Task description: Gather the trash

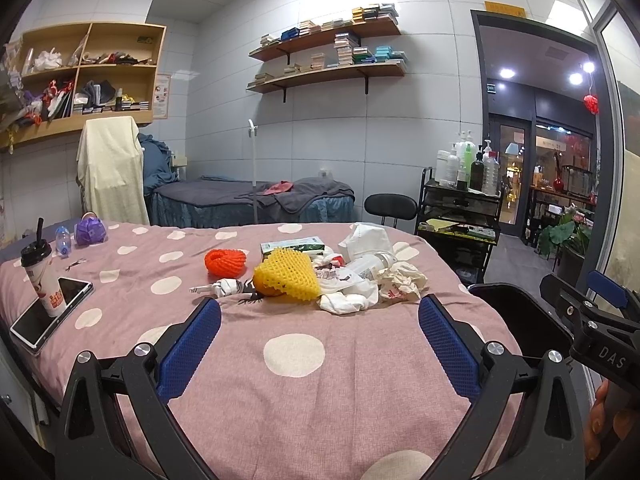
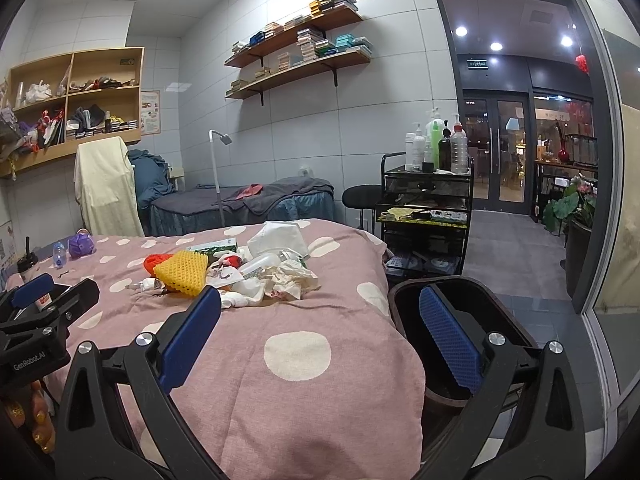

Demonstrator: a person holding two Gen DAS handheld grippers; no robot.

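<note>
A pile of trash lies mid-bed on the pink polka-dot cover [image 1: 296, 396]: a yellow foam net [image 1: 290, 276], an orange foam net [image 1: 225, 262], crumpled paper [image 1: 400, 280], white plastic bags [image 1: 348, 292], a clear bottle [image 1: 372, 264] and a green-white box [image 1: 292, 246]. The same pile shows in the right wrist view, with the yellow net [image 2: 182, 272] and crumpled paper [image 2: 292, 280]. My left gripper [image 1: 320, 320] is open and empty, just short of the pile. My right gripper [image 2: 320, 312] is open and empty, over the bed's right edge beside a dark bin [image 2: 464, 320]. The bin also shows in the left wrist view [image 1: 520, 316].
A drink cup [image 1: 40, 276] stands on a phone [image 1: 52, 312] at the bed's left, with a small bottle [image 1: 63, 242] and a purple net [image 1: 90, 230] behind. A black trolley with bottles [image 2: 428, 200] and a stool [image 2: 362, 198] stand beyond the bed. A second bed [image 1: 248, 196] lies at the back.
</note>
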